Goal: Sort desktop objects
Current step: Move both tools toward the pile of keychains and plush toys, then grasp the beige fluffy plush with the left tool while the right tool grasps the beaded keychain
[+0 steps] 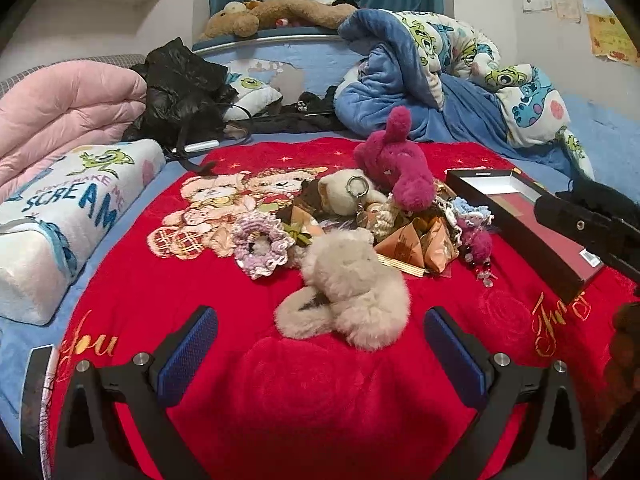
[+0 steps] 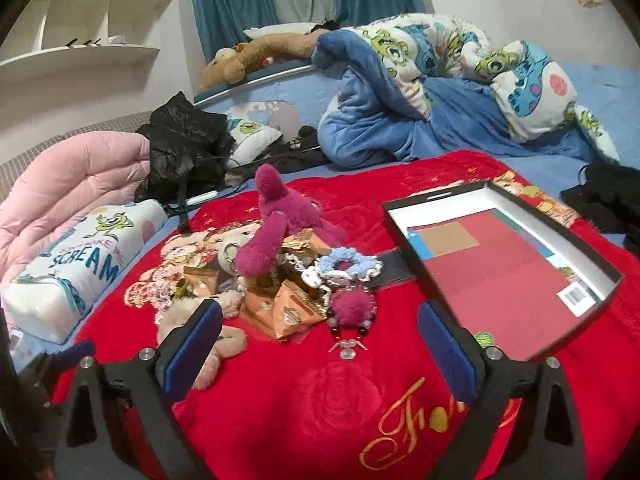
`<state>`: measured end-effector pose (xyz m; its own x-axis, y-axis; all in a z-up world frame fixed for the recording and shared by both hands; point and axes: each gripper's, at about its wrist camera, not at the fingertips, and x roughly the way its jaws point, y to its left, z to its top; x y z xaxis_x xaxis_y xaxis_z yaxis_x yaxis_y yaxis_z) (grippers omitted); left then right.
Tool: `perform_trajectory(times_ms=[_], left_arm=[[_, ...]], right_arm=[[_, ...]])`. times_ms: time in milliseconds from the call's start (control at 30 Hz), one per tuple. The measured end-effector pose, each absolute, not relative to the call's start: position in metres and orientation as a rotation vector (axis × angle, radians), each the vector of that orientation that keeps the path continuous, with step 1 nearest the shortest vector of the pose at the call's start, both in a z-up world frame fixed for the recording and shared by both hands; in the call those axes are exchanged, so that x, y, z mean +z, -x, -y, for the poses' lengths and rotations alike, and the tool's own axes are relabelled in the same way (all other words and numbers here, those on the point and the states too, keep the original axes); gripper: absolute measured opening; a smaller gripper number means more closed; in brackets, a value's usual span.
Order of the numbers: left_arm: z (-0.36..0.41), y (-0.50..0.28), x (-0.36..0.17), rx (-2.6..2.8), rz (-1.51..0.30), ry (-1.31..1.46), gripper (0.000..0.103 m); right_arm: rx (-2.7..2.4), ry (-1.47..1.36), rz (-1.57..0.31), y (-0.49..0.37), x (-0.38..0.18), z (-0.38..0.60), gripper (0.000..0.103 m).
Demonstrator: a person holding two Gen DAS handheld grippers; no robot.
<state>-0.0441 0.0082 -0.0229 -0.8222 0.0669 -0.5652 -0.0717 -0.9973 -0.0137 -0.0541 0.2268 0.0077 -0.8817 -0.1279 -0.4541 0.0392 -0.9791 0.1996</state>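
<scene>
The red blanket (image 2: 280, 412) is bare in front of both grippers. The toy pile (image 2: 288, 276) sits mid-blanket, the open box (image 2: 516, 276) just right of it. Left gripper (image 1: 320, 348) is spread, empty, facing the beige plush (image 1: 352, 292). Right gripper (image 2: 320, 344) is spread, empty, low over the blanket.

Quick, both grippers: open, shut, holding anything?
Left gripper: open, empty, behind the fluffy beige plush toy.
Right gripper: open, empty.
</scene>
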Motion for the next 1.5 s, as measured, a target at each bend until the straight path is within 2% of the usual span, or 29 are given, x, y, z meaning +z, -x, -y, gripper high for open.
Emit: perform_trajectory(times_ms=[267, 367, 467, 700, 1200, 1433, 1500], left_arm=[[-0.016, 0.090, -0.022, 2.920, -0.010, 0.978, 0.103], [-0.023, 0.106, -0.029, 2.900, -0.001, 1.015, 0.103], [-0.033, 0.117, -0.036, 2.875, -0.030, 1.035, 0.103], [-0.051, 0.131, -0.048, 2.828, -0.136, 1.089, 0.103], [-0.037, 0.151, -0.070, 2.782, -0.036, 1.239, 0.103], [-0.034, 0.158, -0.080, 2.759, 0.006, 1.296, 0.103], [-0.036, 0.158, -0.081, 2.757, -0.004, 1.304, 0.103]], right_arm=[[-2.921, -0.757, 0.236, 0.092, 0.019, -0.227, 0.099], [-2.918, -0.796, 0.293, 0.114, 0.015, -0.235, 0.091], [-2.925, -0.813, 0.362, 0.126, 0.002, -0.243, 0.091], [-2.899, -0.911, 0.211, 0.137, -0.018, -0.231, 0.091], [-2.820, -1.058, 0.142, 0.147, -0.047, -0.226, 0.091], [-2.755, -1.173, 0.213, 0.162, -0.065, -0.232, 0.090], [-2.751, -1.206, 0.210, 0.166, -0.070, -0.232, 0.087]])
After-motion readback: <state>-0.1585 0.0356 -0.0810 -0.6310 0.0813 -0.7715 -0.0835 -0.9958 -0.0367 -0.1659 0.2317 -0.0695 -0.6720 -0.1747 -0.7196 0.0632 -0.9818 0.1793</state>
